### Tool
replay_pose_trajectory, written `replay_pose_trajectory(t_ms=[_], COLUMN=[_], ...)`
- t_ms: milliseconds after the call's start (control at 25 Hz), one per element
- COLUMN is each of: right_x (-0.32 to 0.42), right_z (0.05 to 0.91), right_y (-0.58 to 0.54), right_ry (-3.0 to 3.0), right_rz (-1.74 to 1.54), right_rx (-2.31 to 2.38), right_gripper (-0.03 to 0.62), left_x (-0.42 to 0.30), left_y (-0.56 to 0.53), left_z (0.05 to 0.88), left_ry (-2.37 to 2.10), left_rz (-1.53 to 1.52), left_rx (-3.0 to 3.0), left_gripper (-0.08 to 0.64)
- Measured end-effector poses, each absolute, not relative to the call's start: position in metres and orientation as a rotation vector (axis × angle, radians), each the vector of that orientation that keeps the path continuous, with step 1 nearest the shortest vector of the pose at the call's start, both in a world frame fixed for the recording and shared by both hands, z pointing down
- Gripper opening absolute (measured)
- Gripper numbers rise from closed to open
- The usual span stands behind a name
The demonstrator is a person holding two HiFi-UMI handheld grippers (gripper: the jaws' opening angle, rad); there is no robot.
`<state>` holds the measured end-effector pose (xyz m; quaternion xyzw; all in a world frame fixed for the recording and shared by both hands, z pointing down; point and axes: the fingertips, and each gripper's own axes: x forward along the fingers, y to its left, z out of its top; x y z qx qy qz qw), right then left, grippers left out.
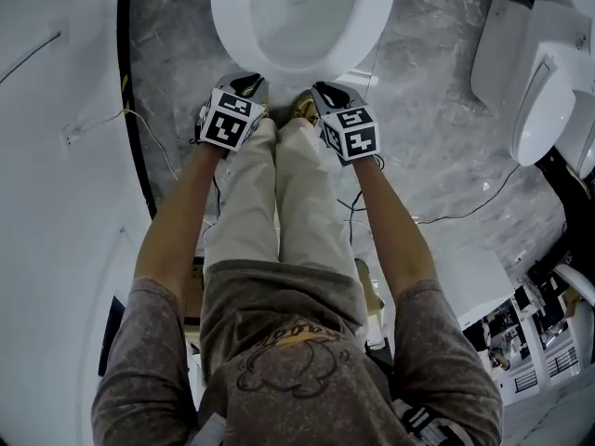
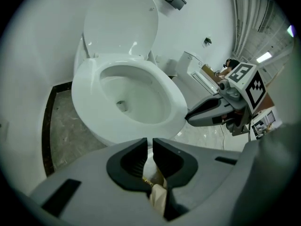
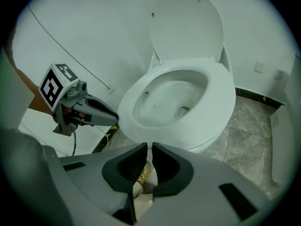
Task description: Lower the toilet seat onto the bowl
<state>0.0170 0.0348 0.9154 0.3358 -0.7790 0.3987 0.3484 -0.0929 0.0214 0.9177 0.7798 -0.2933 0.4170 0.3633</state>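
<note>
The white toilet seat (image 1: 230, 28) lies flat on the bowl, seen as a ring (image 2: 88, 105) in the left gripper view and as the same ring (image 3: 222, 108) in the right gripper view. The lid (image 2: 121, 23) stands upright against the tank, and its underside (image 3: 187, 28) faces the right gripper view. My left gripper (image 1: 249, 85) and right gripper (image 1: 326, 92) hang side by side just in front of the bowl, above the person's shoes. Both are shut with nothing between the jaws: left (image 2: 149, 141), right (image 3: 149, 146). Neither touches the toilet.
The person's legs in beige trousers (image 1: 279, 203) stand between the grippers. A white curved wall (image 1: 56, 156) is close on the left. Other white fixtures (image 1: 544, 110) stand at the right. A thin cable (image 1: 456, 216) runs over the grey marble floor. A small black box (image 2: 175, 0) sits on the wall.
</note>
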Motion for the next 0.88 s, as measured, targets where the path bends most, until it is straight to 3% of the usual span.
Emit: replay_pose_trajectory(t_ms=[560,880], right_x=[0.019,0.036], right_z=[0.93,0.802], right_y=[0.03,-0.038], right_ry=[-2.014,-2.167], right_rz=[1.065,0.946], right_rx=[0.864,1.026], right_gripper=[0.054,0.054], left_x=[-0.088,-0.066], left_y=[0.021,-0.04], left_z=[0.934,0.799], left_ry=[-0.78,-0.843], left_rz=[1.087,0.927], left_rx=[1.964,2.13], left_gripper=[0.037,0.034])
